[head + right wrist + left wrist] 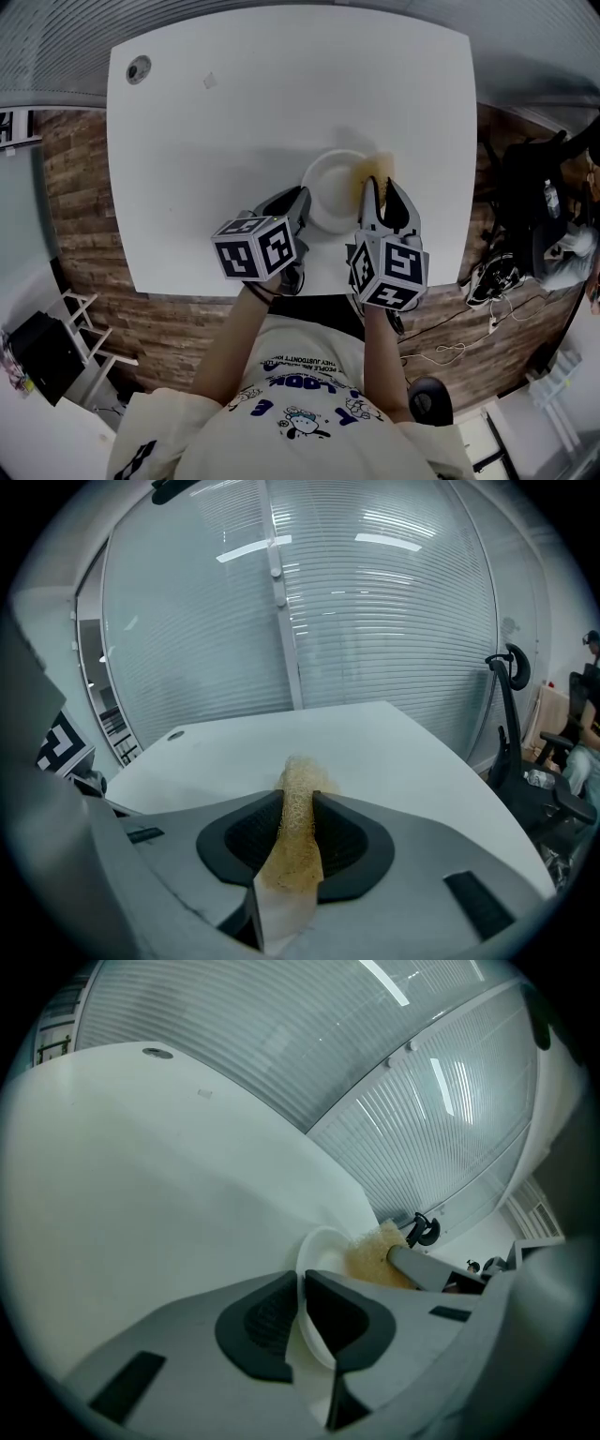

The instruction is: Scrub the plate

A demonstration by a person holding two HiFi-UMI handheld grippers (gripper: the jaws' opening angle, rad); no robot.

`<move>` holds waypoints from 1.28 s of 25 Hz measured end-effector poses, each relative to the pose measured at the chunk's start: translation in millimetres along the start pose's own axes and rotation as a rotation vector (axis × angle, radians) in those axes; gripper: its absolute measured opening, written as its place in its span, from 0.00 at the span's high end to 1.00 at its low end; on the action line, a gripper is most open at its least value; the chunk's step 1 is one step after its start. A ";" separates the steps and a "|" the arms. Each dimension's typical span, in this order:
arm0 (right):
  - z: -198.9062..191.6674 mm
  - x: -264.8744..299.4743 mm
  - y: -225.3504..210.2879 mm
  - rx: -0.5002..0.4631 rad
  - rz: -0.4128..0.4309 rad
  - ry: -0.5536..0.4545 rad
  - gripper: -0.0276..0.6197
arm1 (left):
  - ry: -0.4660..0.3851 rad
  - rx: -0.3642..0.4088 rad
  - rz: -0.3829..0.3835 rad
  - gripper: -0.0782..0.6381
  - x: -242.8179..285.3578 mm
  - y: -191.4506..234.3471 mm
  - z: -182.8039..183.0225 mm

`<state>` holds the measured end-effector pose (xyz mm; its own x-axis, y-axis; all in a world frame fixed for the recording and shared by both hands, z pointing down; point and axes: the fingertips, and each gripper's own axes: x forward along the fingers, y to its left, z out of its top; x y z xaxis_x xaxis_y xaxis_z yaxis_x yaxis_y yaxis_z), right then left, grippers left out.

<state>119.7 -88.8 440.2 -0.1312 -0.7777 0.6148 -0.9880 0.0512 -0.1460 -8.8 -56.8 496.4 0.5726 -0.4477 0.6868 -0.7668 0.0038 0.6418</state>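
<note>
- Fingers of L gripper pinch plate rim; plate sits on white table, near front edge.
- R gripper fingers clamp yellow sponge, sponge on plate's right side.

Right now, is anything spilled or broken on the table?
No, nothing stands out. The white plate looks whole, its rim clamped by the left gripper; the right gripper pinches the yellow sponge; the table shows no spill.
</note>
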 end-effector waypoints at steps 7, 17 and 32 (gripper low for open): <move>5.4 9.0 12.2 -0.011 0.017 0.000 0.82 | 0.006 -0.010 -0.004 0.81 -0.1 -0.5 -0.5; 8.6 17.0 36.9 -0.034 0.069 0.002 0.82 | 0.010 -0.018 -0.009 0.82 0.0 -1.0 -0.4; -2.4 12.1 73.0 -0.066 0.177 0.041 0.82 | -0.023 -0.057 -0.004 0.82 -0.6 0.6 3.4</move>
<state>45.8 -93.0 438.8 -0.3050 -0.7271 0.6151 -0.9523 0.2271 -0.2038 -10.6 -59.6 495.2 0.5682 -0.4685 0.6765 -0.7464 0.0525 0.6634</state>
